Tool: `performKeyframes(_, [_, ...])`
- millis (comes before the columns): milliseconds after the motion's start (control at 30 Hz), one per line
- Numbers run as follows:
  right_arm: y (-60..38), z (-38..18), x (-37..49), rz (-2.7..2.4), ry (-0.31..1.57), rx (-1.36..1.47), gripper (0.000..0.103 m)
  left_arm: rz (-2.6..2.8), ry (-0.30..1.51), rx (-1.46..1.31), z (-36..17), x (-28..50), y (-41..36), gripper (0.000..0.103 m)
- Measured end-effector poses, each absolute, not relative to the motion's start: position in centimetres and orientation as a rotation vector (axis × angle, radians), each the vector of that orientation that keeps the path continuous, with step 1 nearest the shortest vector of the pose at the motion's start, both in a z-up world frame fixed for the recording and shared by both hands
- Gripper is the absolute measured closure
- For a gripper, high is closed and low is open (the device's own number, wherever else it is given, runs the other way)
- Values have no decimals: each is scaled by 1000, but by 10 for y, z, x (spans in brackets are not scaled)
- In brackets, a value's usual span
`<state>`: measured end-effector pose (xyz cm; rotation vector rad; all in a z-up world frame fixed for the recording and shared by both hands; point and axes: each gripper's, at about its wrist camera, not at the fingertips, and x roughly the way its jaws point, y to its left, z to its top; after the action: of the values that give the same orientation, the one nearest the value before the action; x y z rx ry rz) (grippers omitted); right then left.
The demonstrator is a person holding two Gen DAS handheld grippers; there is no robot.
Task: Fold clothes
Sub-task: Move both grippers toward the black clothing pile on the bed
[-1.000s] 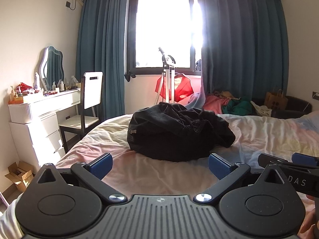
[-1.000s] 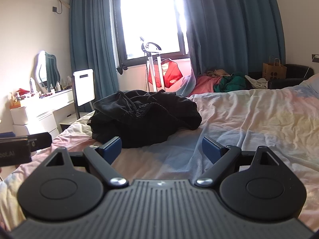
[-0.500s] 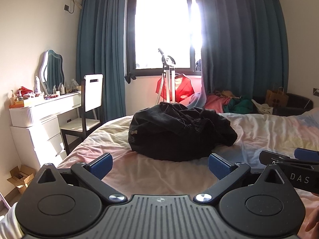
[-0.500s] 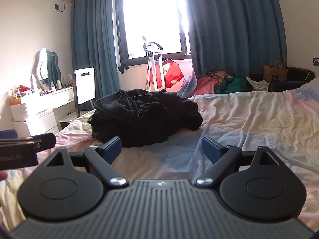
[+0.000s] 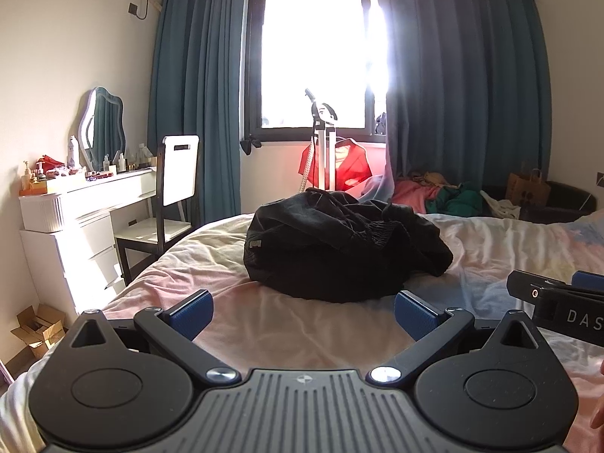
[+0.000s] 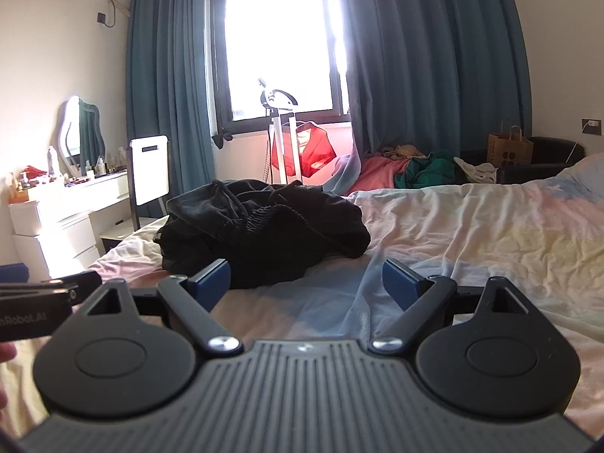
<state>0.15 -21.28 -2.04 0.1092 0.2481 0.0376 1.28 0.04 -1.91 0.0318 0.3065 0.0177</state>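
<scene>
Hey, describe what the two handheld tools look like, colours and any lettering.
Both the left tool and right tool are matte black plastic with ribbed grey bodies, round discs, silver screws and blue textured pads. White lettering marks their sides.

One black garment (image 5: 339, 253) is lying crumpled in a rounded heap on the bed (image 5: 509, 245), toward the bed's left side, unfolded. Its fabric is bunching in deep creases, with a gathered ribbed band showing across the top. A small pale tag is showing on the heap's left face. Nothing is touching it.
</scene>
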Motion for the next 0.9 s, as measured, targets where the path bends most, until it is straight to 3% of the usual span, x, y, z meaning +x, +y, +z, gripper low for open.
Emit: performKeyframes(900, [-229,-9,-8,34,143,172,14,40,332,-19,-34,16,1,0])
